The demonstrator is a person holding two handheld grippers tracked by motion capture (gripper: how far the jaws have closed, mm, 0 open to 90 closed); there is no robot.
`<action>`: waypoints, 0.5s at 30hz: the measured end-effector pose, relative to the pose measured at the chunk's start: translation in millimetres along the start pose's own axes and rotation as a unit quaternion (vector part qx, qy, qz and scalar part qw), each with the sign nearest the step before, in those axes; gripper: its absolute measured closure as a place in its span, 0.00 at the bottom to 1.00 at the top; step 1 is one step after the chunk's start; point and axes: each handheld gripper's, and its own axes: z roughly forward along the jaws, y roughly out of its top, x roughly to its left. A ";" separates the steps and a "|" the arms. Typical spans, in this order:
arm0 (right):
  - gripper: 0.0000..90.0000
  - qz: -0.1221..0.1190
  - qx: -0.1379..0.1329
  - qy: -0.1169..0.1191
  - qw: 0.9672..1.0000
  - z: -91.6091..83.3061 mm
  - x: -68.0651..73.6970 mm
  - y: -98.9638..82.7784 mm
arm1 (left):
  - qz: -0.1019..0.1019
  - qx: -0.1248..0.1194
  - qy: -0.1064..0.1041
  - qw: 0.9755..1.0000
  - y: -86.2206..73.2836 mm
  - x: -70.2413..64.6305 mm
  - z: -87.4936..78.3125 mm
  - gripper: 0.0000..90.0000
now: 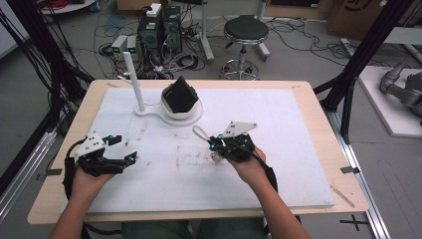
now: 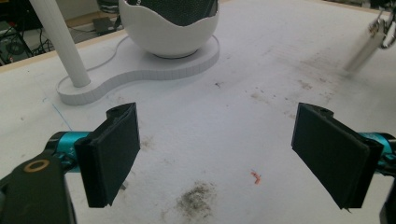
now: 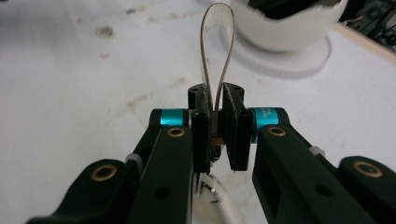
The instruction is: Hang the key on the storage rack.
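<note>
Strap loop (image 3: 217, 42) pinched between closed right fingers (image 3: 232, 126); left fingers (image 2: 112, 154) wide open, empty.

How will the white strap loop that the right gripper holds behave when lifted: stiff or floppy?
The strap loop probably is springy rather than limp: it stands up in an arch above the right gripper. It seems thin and light. Something small hangs below the jaws, so it may swing.

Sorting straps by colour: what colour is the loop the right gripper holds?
The strap loop is white with thin brownish edges, pinched by the right gripper; the right gripper view shows it best.
</note>
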 end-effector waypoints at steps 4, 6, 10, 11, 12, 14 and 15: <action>0.93 -0.006 -0.017 -0.010 1.000 0.4 -5.0 20.2 | -0.002 -0.001 0.000 1.000 -0.4 0.2 -0.8 0.17; 0.93 -0.006 -0.025 -0.016 1.000 1.0 -7.3 31.5 | 0.000 0.001 0.002 1.000 -0.5 0.9 -1.6 0.17; 0.93 -0.016 -0.038 -0.024 0.999 1.9 -10.5 52.8 | -0.001 -0.003 0.001 1.000 -0.5 0.9 -2.4 0.17; 0.93 -0.019 -0.041 -0.025 0.999 2.2 -10.7 57.7 | -0.002 -0.003 0.001 1.000 -0.5 0.7 -2.8 0.17; 0.93 -0.022 -0.044 -0.026 0.998 3.1 -10.4 62.3 | -0.002 -0.004 0.001 1.000 -0.6 0.6 -3.1 0.17; 0.93 -0.028 -0.046 -0.028 0.998 4.0 -9.4 69.8 | -0.001 -0.003 0.001 1.000 -0.8 0.7 -3.9 0.17; 0.93 -0.032 -0.047 -0.029 0.998 4.4 -9.4 72.7 | -0.002 -0.004 0.001 1.000 -0.8 0.8 -4.2 0.17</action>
